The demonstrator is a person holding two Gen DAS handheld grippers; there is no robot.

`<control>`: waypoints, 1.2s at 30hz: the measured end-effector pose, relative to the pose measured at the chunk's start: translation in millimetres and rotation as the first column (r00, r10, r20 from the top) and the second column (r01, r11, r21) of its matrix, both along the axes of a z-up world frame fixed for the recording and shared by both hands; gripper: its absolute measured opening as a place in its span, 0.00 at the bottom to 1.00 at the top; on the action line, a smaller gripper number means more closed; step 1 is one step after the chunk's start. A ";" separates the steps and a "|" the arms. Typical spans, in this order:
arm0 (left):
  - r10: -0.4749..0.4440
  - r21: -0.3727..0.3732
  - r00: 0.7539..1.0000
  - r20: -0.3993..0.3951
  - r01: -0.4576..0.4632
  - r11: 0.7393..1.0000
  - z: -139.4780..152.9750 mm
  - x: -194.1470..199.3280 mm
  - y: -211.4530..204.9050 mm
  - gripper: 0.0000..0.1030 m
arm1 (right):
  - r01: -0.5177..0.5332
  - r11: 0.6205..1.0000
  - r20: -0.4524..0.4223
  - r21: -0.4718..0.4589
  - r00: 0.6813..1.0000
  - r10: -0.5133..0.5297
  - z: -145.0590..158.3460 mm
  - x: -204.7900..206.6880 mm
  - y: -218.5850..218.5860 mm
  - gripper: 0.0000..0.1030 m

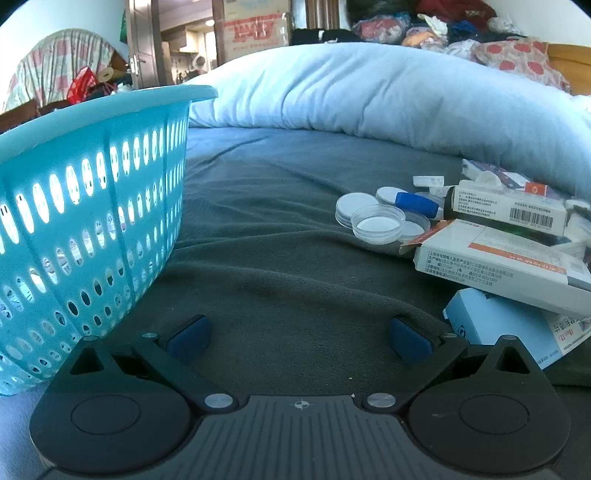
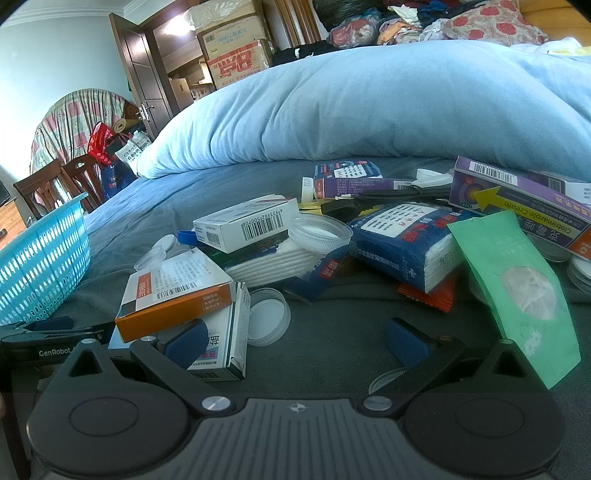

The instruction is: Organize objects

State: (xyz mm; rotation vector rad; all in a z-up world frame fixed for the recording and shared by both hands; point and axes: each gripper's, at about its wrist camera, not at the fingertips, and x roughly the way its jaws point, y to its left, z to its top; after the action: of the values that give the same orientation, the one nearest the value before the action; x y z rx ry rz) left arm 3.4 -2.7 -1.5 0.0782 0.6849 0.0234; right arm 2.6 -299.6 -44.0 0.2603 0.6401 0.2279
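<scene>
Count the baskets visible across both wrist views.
1: the blue basket sits on the bed's left side, also at the right wrist view's left edge. None seen elsewhere.

Ahead of my left gripper (image 1: 299,338) the dark sheet (image 1: 280,229) lies bare, a lane between the blue basket (image 1: 88,206) at left and stacked boxes (image 1: 502,258) at right. My right gripper (image 2: 295,341) faces clutter: an orange-edged box (image 2: 177,291) near left, a green pouch (image 2: 517,291) near right.

Home bedroom: bed (image 1: 295,229) with blue duvet (image 2: 369,103), piled clothes (image 2: 406,18), cardboard boxes (image 2: 236,51).
</scene>
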 end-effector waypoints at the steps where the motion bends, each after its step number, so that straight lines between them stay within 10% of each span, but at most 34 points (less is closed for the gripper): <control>1: -0.001 0.003 1.000 0.000 0.001 1.000 0.1 -0.4 -0.2 1.00 | 0.000 1.000 0.000 0.000 1.000 0.000 0.0 0.0 0.0 1.00; 19: 0.008 0.005 1.000 -0.022 -0.008 1.000 6.2 -2.5 -1.3 1.00 | 0.000 1.000 0.000 0.000 1.000 0.000 -0.8 -0.8 -1.8 1.00; 28: 0.000 -0.131 1.000 -0.021 -0.002 0.991 16.3 -21.1 13.0 1.00 | -0.040 0.999 -0.025 0.011 0.999 0.040 -2.3 13.8 -4.3 1.00; 34: -0.037 -0.185 0.999 0.001 0.036 0.982 24.2 -33.8 16.6 1.00 | -0.209 0.937 -0.176 0.281 0.948 0.265 23.1 13.4 -35.9 1.00; 36: -0.045 -0.184 0.999 -0.004 0.044 0.982 22.0 -39.1 18.0 1.00 | -0.240 0.963 -0.206 0.123 0.943 0.262 39.8 4.5 -22.4 1.00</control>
State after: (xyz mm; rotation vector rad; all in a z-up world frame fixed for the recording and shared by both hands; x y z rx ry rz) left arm -35.7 15.3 20.4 -0.0841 0.6900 -0.0830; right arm 7.1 -322.0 -4.1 0.2992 0.8854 0.4814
